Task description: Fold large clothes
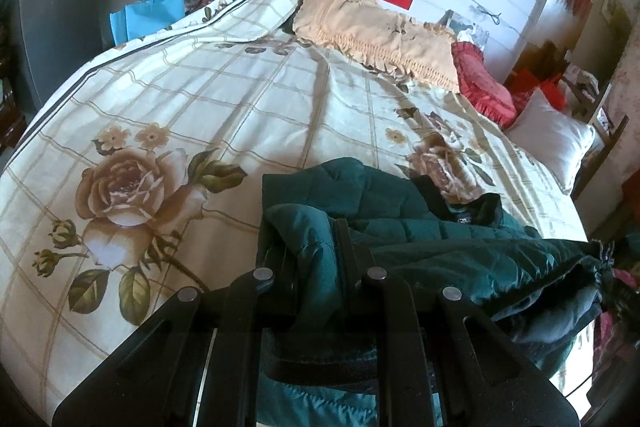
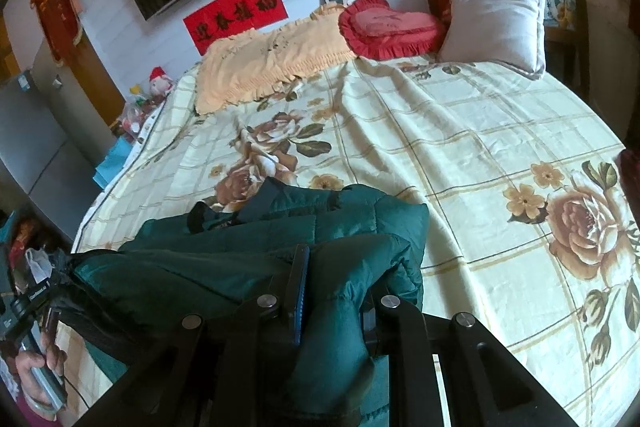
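Jacket (image 1: 400,223), puffy, slick and floppy on the bed (image 1: 240,95), and I've got left tool (image 1: 320,259) and right tool (image 2: 336,287) clamped on its bunched edges.

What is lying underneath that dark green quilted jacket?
The cream floral bedspread lies beneath the dark green quilted jacket. Whatever the jacket covers stays hidden.

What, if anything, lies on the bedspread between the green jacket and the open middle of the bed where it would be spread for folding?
Nothing visible does. The green jacket sits at the near edge, clamped by both the left hand-held gripper and the right hand-held gripper. The floral bedspread beyond is bare; the yellow blanket and cushions lie along the far wall.
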Demonstrator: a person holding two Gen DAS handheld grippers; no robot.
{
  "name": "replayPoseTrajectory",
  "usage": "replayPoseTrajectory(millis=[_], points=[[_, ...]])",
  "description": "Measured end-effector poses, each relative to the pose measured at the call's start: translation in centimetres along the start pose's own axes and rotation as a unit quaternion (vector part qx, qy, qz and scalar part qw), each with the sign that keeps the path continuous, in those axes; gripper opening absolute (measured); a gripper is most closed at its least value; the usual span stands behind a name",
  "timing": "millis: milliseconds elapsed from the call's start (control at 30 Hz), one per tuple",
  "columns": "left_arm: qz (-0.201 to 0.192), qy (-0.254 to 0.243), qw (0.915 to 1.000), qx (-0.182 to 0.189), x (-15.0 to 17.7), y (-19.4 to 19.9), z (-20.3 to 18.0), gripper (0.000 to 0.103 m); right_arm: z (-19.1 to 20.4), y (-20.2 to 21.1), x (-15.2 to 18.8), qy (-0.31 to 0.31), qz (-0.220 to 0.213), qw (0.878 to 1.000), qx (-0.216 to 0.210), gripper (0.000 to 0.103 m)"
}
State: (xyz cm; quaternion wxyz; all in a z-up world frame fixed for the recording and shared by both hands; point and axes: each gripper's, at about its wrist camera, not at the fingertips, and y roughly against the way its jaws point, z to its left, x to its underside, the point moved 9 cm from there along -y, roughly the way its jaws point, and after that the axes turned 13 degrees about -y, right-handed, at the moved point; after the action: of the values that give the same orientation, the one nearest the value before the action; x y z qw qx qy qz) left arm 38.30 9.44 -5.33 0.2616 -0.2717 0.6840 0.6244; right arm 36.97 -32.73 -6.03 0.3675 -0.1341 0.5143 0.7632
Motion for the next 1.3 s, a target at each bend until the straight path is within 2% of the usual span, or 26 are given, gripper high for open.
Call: replayPoseTrajectory(millis=[533,600,733,833,1033,1133,1200,1267,1300], points=[[0.018,0.01,0.9998,0.001,0.2,-3.8,0.3,0.014,-1.5,-5.5,-0.1,-0.028,0.039,0.999,0.024,0.016],[0.016,0.027,0.9994,0.014,0.2,-3.8,0.5,0.017,-1.7,-5.7,-0.2,-0.043,0.042,0.998,0.01,0.021],[0.015,0.083,0.9941,0.069,0.1,-3.7,1.5,0.02,-1.5,-5.1,-0.6,-0.063,0.045,0.997,-0.019,0.032],[0.013,0.108,0.9889,0.101,-0.3,-3.0,1.9,0.021,-0.9,-4.0,-1.1,-0.056,0.036,0.997,-0.03,0.034],[0.004,0.114,0.9833,0.142,-1.3,-0.5,1.9,0.031,-0.2,-1.6,-1.9,-0.056,0.026,0.996,-0.057,0.042],[0.003,0.118,0.9808,0.155,-1.5,0.1,1.8,0.042,-0.1,-0.9,-2.1,-0.068,0.026,0.995,-0.074,0.051],[-0.016,0.12,0.9824,0.142,-2.0,1.0,2.4,0.061,-0.2,-0.1,-2.5,-0.079,0.017,0.993,-0.083,0.062],[-0.048,0.129,0.9823,0.127,-2.7,2.4,3.4,0.068,-0.4,0.9,-3.2,-0.086,-0.009,0.993,-0.08,0.069],[-0.057,0.13,0.9822,0.123,-2.8,2.9,3.6,0.068,-0.4,1.5,-3.5,-0.088,-0.018,0.993,-0.082,0.069]])
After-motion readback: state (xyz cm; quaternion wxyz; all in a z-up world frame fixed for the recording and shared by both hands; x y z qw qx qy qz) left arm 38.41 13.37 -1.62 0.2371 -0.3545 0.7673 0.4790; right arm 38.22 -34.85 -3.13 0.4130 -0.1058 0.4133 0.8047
